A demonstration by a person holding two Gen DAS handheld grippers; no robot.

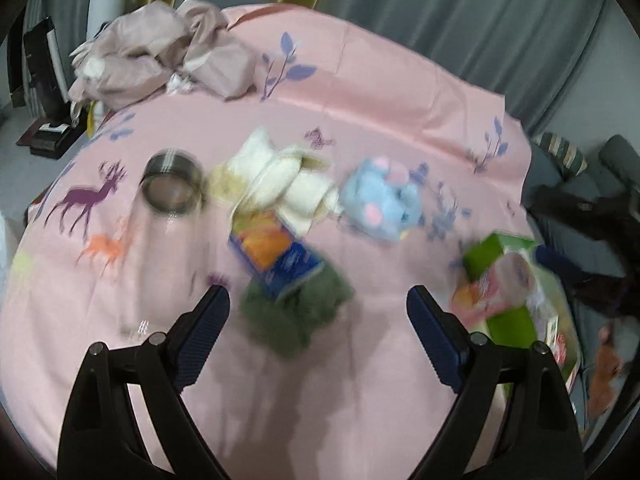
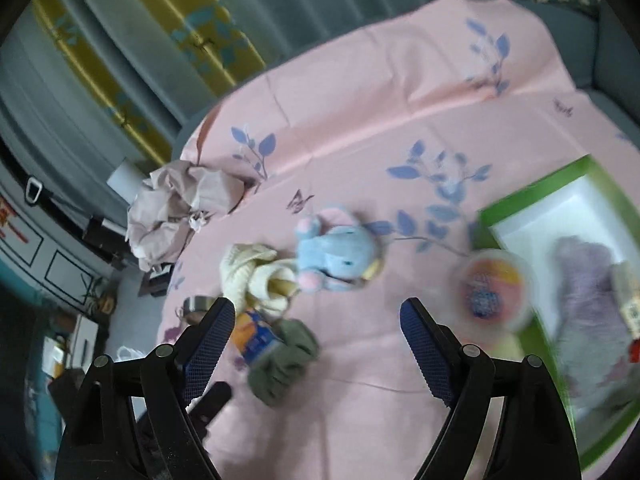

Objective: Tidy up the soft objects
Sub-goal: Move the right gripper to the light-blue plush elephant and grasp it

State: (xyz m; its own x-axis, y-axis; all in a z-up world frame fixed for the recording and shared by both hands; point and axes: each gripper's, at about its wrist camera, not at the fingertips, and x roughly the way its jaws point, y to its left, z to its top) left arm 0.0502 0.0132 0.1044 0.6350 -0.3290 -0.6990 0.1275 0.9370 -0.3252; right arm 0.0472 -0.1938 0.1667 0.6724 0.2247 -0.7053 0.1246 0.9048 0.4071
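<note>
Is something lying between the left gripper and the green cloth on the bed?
No. The left gripper, open, faces the green cloth directly. Only a blue-orange packet lies on the cloth's far edge.

Both your wrist cams look down over the pink sheet (image 1: pixel 360 92) from above; both catch the blue plush (image 1: pixel 382 196) mid-bed.

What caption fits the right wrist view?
Open right gripper above pink sheet strewn with blue plush, cream knit, olive cloth.

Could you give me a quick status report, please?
Left gripper open, empty. Right gripper open, empty. Blue plush loose on pink sheet. Snack packet lying on green cloth.
</note>
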